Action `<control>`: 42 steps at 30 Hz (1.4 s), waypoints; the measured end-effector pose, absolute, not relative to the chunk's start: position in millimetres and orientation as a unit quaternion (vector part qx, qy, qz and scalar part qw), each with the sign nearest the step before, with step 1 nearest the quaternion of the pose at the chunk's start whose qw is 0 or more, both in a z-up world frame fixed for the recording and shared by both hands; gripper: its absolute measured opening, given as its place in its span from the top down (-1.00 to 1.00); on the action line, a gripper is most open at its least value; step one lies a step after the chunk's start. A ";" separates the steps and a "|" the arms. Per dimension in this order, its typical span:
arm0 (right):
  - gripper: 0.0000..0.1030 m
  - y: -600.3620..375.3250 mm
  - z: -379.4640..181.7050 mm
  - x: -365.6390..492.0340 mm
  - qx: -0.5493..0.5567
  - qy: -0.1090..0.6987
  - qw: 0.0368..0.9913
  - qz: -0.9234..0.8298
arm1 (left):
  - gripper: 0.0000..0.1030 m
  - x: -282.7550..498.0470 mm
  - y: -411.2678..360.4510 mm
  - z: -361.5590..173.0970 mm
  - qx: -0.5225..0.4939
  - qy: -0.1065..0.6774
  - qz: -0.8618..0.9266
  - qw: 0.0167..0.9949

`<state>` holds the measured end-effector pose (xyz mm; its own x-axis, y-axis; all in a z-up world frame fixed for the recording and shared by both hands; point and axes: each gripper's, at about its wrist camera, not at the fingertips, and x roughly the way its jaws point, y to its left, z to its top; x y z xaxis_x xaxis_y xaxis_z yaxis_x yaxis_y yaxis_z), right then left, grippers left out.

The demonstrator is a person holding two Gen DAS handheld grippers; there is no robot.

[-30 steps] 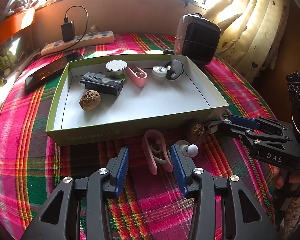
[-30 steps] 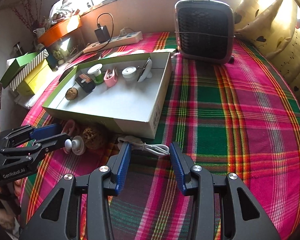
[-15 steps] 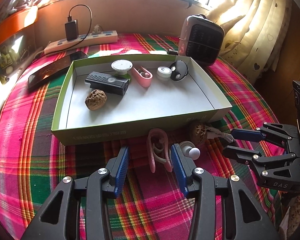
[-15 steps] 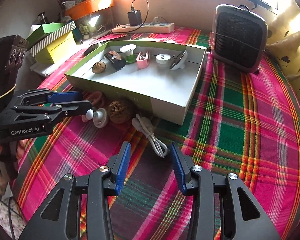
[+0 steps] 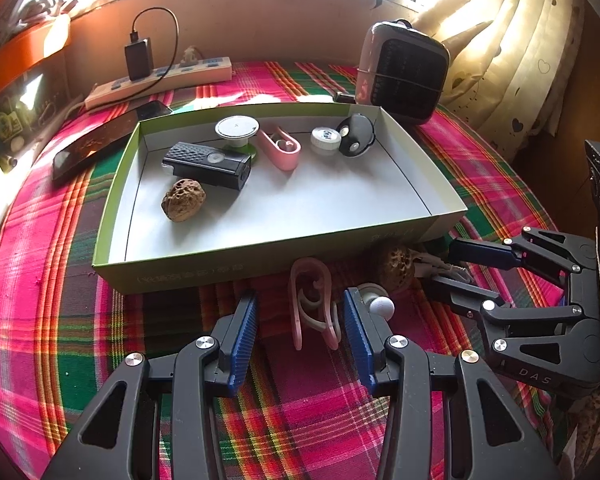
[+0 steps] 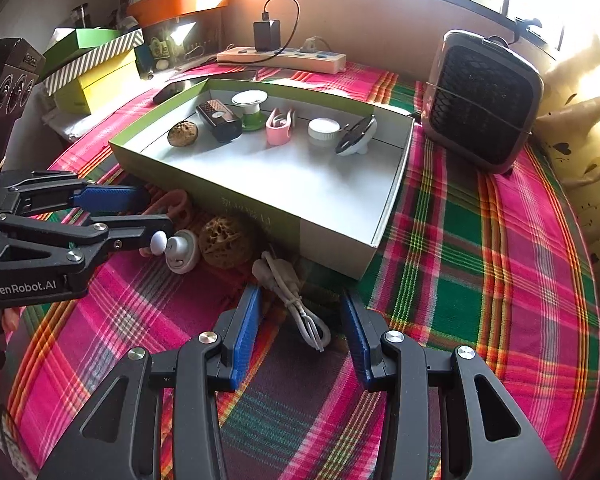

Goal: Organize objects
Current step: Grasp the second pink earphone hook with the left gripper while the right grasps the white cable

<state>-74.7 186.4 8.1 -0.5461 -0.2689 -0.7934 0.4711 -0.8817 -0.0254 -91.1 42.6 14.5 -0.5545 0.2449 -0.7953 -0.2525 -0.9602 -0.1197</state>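
Observation:
A green open box (image 5: pixel 112 208) (image 6: pixel 340 256) holds a walnut (image 5: pixel 183 205), a black device (image 5: pixel 206 164), a pink clip (image 5: pixel 280 148) and small round items. In front of it on the plaid cloth lie a pink ear hook (image 5: pixel 312 304), a white knob (image 5: pixel 378 304) (image 6: pixel 180 250), a second walnut (image 5: pixel 396 266) (image 6: pixel 224 242) and a coiled white cable (image 6: pixel 296 300). My left gripper (image 5: pixel 300 332) is open with its jaws on either side of the ear hook. My right gripper (image 6: pixel 300 332) is open around the cable's near end.
A small dark heater (image 6: pixel 484 100) stands at the back right. A power strip (image 5: pixel 160 82) with a charger lies along the back wall. A phone (image 5: pixel 100 144) lies left of the box. Stacked boxes (image 6: pixel 92 72) sit far left.
My right gripper has swung round and come closer to the white cable, which now lies between its jaws. My left gripper has hardly moved.

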 end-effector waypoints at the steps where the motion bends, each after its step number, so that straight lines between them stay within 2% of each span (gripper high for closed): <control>1: 0.19 186.6 8.1 -74.9 0.426 0.117 0.212 -0.872 | 0.19 -91.6 42.8 13.7 -0.451 0.006 0.882 0.138; 15: 0.20 186.0 8.1 -73.3 0.418 0.113 0.206 -0.878 | 0.19 -95.0 38.1 10.6 -0.449 0.005 0.884 0.129; 20: 0.43 181.2 8.2 -69.9 0.414 0.123 0.216 -0.876 | 0.22 -94.1 38.0 10.2 -0.448 0.003 0.885 0.129; 28: 0.66 177.8 7.6 -67.5 0.413 0.125 0.226 -0.873 | 0.44 -93.9 33.7 10.1 -0.446 0.004 0.887 0.123; 32: 0.67 177.4 7.3 -67.4 0.413 0.125 0.224 -0.874 | 0.58 -94.0 32.0 9.9 -0.445 0.005 0.888 0.118; 42: 0.68 177.5 7.6 -66.6 0.413 0.125 0.223 -0.874 | 0.58 -94.8 29.8 9.8 -0.444 0.001 0.888 0.121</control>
<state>-66.6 177.5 7.6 -0.5594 -0.2871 -0.7776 0.4931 -0.8693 -0.0338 -94.8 29.8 9.8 -0.5773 0.2140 -0.7880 -0.2155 -0.9708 -0.1057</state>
